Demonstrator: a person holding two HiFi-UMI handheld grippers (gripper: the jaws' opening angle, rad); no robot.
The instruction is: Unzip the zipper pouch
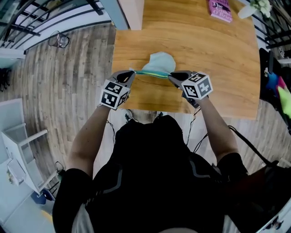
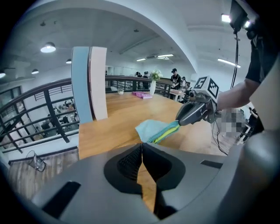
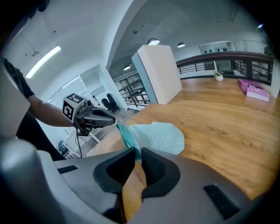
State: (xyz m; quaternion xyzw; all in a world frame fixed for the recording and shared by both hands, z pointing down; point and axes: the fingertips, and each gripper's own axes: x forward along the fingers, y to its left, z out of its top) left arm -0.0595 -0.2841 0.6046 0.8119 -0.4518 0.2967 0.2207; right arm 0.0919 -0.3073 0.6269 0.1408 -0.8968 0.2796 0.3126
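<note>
Grey jaws of the left gripper (image 1: 131,73) are pinched together on one end of the pale teal fabric zipper pouch (image 1: 160,62), and the right gripper (image 1: 172,75) is clamped on the other end. The pouch is stretched taut between them over the near part of the light wooden table (image 1: 213,59). A pink book (image 1: 220,10) is seen at the far edge.

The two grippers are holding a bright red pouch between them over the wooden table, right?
Not red. The zipper pouch is pale mint green, as the head view shows. The rest is right: the left gripper and the right gripper hold it between them over the wooden table.
</note>
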